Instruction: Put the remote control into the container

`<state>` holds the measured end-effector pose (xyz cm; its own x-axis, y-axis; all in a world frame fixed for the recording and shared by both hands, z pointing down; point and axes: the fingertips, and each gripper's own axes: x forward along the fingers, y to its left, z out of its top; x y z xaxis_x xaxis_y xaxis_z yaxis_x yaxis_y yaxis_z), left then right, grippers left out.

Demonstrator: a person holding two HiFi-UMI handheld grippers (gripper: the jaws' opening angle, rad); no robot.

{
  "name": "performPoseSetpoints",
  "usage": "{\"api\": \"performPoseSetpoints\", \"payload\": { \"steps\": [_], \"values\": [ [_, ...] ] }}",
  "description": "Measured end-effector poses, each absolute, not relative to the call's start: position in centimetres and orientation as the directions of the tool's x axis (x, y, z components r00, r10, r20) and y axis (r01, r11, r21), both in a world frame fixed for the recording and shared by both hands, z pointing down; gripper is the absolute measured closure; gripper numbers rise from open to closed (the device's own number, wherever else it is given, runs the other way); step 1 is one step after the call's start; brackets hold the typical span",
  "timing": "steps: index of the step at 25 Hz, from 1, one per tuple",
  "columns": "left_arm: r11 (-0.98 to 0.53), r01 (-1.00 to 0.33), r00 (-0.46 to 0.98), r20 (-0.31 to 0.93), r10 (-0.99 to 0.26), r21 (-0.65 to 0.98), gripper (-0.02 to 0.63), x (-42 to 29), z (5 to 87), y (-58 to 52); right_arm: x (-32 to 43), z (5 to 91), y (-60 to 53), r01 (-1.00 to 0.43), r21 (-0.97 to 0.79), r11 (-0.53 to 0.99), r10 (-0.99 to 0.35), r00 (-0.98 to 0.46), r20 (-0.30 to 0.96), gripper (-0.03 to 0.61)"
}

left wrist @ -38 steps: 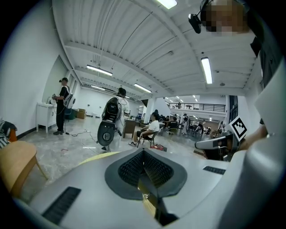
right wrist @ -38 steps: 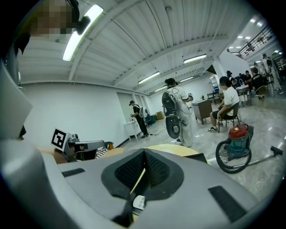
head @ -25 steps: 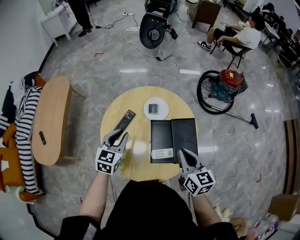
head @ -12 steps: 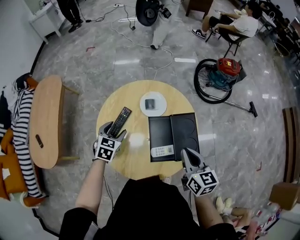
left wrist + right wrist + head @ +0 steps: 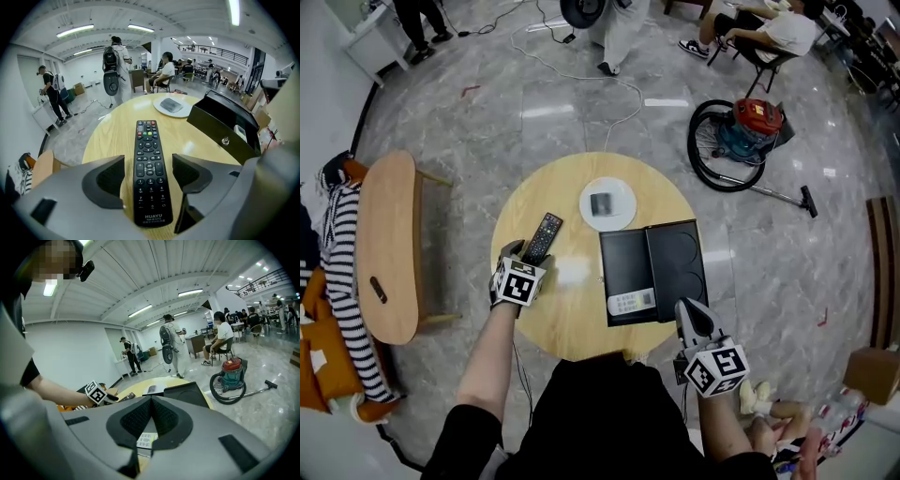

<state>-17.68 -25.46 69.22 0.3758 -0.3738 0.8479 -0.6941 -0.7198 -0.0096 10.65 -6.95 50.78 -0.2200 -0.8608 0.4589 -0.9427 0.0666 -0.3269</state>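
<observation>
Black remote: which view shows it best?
Left gripper view: the black remote fills the centre, buttons legible, flat between the left gripper's opening fingers, gaps either side. Head view shows it small on the table; right gripper view only a distant sliver.

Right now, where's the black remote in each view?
Head view: black remote lies left of the table's centre, near the edge.
Left gripper view: bottom centre, between the left gripper's opening jaws, pads not pressing on it.
Right gripper view: small, left of centre, just right of the marker cube.
Shared landmark: the white plate on the table beyond the remote's far end.
</observation>
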Motion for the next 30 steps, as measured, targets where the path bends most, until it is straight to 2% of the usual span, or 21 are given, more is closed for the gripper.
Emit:
{"api": "performPoseSetpoints", "payload": {
  "steps": [11,16,18,24,30],
  "values": [
    [-0.727,-0.685,0.366,0.881,-0.298,0.039,0.311,-17.6,71.5,-25.6,10.5,51.7,-7.2,-0.941,-0.334,0.051,-0.854,-0.215,0.474,0.572],
    [-0.713,-0.700,0.348,0.885,-0.309,0.026,0.313,-17.5,71.4,-25.6,10.3,51.5,-7.2,-0.943,-0.326,0.071,-0.851,-0.228,0.473,0.572],
    [-0.692,-0.722,0.323,0.893,-0.315,0.017,0.362,-17.6,71.3,-25.5,10.1,51.6,-7.2,-0.941,-0.328,0.081,-0.847,-0.239,0.476,0.572],
    [-0.612,-0.789,0.330,0.877,-0.349,0.053,0.364,-18.0,70.8,-24.0,9.8,51.3,-7.2,-0.940,-0.323,0.113,-0.845,-0.262,0.466,0.572],
    [-0.602,-0.794,0.358,0.861,-0.362,0.077,0.364,-17.1,68.6,-23.0,9.3,50.9,-7.0,-0.932,-0.327,0.156,-0.841,-0.299,0.451,0.572]
  ]
}}
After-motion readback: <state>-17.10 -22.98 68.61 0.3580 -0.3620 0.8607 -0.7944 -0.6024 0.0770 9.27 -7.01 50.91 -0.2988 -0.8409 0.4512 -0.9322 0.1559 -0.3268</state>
